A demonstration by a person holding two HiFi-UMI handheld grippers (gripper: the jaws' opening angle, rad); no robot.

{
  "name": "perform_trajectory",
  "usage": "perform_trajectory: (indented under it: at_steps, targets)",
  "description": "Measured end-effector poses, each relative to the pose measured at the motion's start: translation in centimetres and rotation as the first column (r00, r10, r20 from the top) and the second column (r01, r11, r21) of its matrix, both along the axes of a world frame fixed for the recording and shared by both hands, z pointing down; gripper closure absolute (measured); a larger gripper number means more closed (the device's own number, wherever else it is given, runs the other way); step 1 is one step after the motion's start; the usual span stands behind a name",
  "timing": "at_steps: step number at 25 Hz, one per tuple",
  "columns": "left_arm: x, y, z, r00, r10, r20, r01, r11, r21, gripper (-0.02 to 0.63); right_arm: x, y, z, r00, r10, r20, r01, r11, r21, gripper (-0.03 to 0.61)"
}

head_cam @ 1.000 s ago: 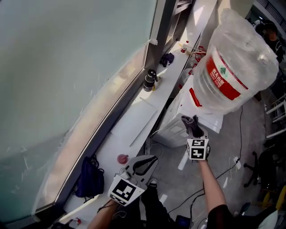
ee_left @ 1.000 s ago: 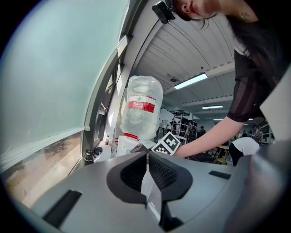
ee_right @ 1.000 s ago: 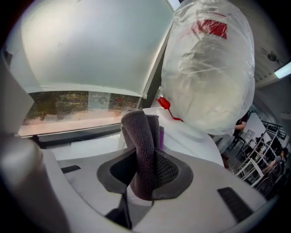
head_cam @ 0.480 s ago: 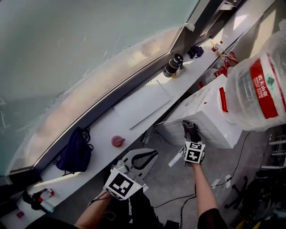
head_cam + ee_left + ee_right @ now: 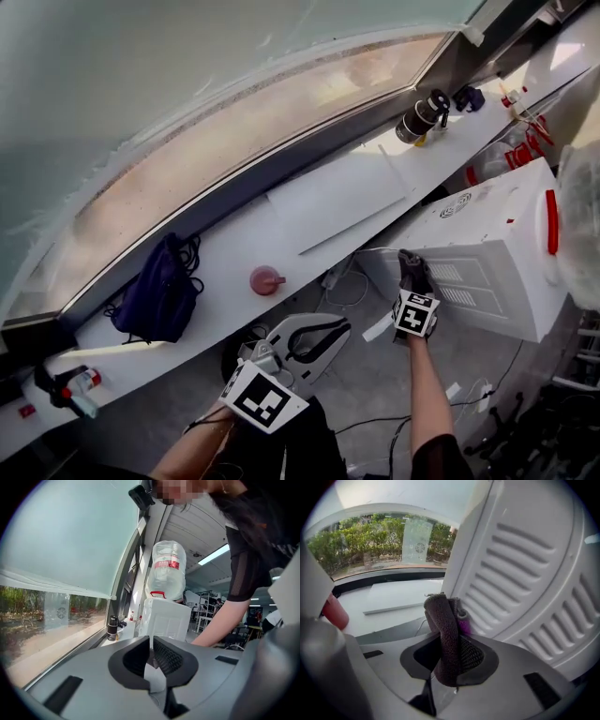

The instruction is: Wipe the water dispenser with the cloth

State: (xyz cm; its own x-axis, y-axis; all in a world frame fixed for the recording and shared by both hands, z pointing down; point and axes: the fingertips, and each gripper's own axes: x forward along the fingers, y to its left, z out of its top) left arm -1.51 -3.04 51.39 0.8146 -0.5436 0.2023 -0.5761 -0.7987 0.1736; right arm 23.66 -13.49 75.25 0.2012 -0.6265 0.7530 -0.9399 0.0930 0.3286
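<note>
Cloth point(image 5: 443, 634) point(image 5: 412, 270): dark and bunched, pinched between the jaws of the right gripper point(image 5: 450, 654) point(image 5: 411, 264), poking out past their tips, with a purple bit on the side next to the dispenser.
Dispenser point(image 5: 525, 573) point(image 5: 487, 253) point(image 5: 164, 620): white box ahead and to the right of the right gripper; ribbed vent panel just beside the cloth, contact unclear.
Right gripper: clenched on the cloth, held out on a bare forearm, marker cube facing the head camera.
Bottle point(image 5: 167, 569) point(image 5: 581, 234): clear with a red label, on top of the dispenser, up beyond the left gripper's tips.
Left gripper point(image 5: 151, 649) point(image 5: 339, 325): jaws closed tip to tip with nothing between them; low and left of the right gripper, well apart from the dispenser, pointed toward it.
Ledge point(image 5: 309, 230) point(image 5: 393, 602): long and white, left of the right gripper and ahead of the left one, running under the window point(image 5: 187, 94).
Cup point(image 5: 265, 279) point(image 5: 335, 611): red, on the ledge, just ahead of the left gripper and left of the right one.
Board point(image 5: 337, 202): flat and white, lying on the ledge, ahead of both grippers.
Flask point(image 5: 419, 117) point(image 5: 111, 627): dark, upright on the ledge, far beyond both grippers.
Bag point(image 5: 159, 295): dark blue, slumped on the ledge, left of the left gripper.
Floor point(image 5: 375, 375): grey, below both grippers, crossed by cables.
</note>
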Motion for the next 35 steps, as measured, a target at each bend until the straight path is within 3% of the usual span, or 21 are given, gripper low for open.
perform_trajectory:
  at_steps: [3, 13, 18, 23, 35]
  targets:
    - [-0.4, -0.4, 1.6, 1.000, -0.003, 0.022, 0.003, 1.000, 0.023, 0.586, -0.2, -0.3, 3.8, 1.000, 0.013, -0.002, -0.013, 1.000, -0.024, 0.479]
    - [1.2, -0.7, 6.0, 1.000, 0.020, -0.007, -0.020, 1.000, 0.019, 0.586, 0.8, 0.3, 14.1, 0.999, 0.053, 0.004, -0.052, 0.994, -0.094, 0.480]
    - [1.7, -0.8, 6.7, 0.999, 0.034, -0.004, -0.034, 0.999, 0.005, 0.586, 1.0, 0.7, 15.4, 0.997, 0.077, 0.028, -0.072, 0.989, -0.132, 0.480]
    - [2.2, -1.1, 4.0, 0.998, 0.057, 0.013, -0.057, 0.998, 0.004, 0.586, -1.1, 1.5, 9.4, 0.985, 0.068, 0.157, -0.059, 0.996, -0.061, 0.480]
    - [4.7, -1.6, -7.0, 0.989, 0.147, -0.019, -0.146, 0.988, 0.048, 0.586, -0.9, 6.3, -14.1, 0.963, 0.039, 0.268, -0.068, 0.993, 0.099, 0.479]
